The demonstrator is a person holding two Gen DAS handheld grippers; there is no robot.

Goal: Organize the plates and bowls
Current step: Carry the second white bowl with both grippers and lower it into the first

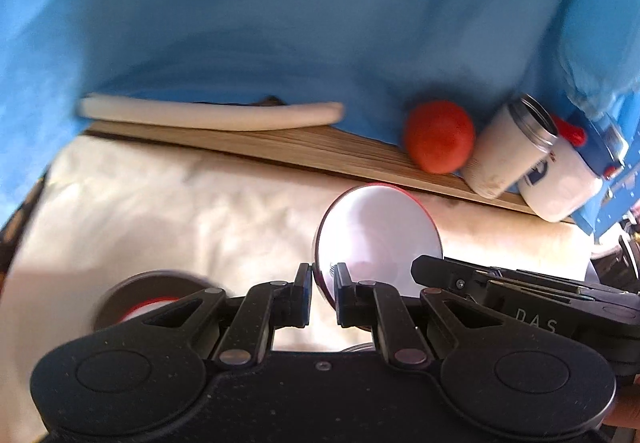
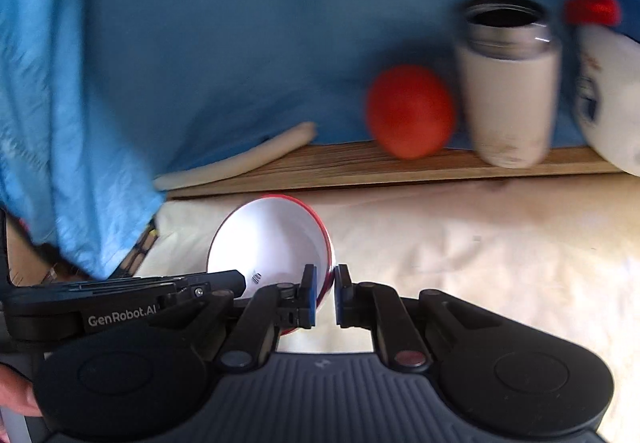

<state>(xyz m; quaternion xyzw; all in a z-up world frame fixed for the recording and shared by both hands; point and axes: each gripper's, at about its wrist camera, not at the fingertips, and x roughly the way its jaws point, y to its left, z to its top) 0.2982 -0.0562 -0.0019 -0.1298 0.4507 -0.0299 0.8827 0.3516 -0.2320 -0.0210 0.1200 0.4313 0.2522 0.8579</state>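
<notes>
White w/ a red rim: one bowl [image 1: 378, 239] is being held between both tools, above the cream cloth [image 1: 180, 211] covering the tabletop. In the left wrist view the left tool [image 1: 323, 285] is pinching the bowl's left edge, jaws nearly together w/ the rim between the pads. The right tool [image 1: 520, 299] is coming in from the right side of that view, its black body lying along the bowl's lower right edge. In the right wrist view the same bowl [image 2: 270, 243] is showing its white inside, and the right tool [image 2: 325, 291] is clamping the right rim, jaws narrow, the wall sitting between the blue pads. The left tool [image 2: 120, 299] is reaching in from the left there, marked "GenRobot.AI".

Near left in the left wrist view, a second round dish [image 1: 148, 293] w/ a dark outside and a red-and-white inside is lying on the cloth, blurred, partly behind the tool.

At the far edge a wooden board [image 1: 320, 151] is running across. On it, left to right: a long white rim of a plate or tray [image 1: 212, 114], a red-orange ball-like thing [image 1: 438, 137], a white cup w/ a metal rim [image 1: 512, 147] and a white bottle w/ a red cap [image 1: 560, 179]. The cup and bottle are touching. Blue fabric [image 1: 300, 11] is hanging behind everything.

Part of a hand [image 2: 16, 391] is showing at the near left edge of the right wrist view.
</notes>
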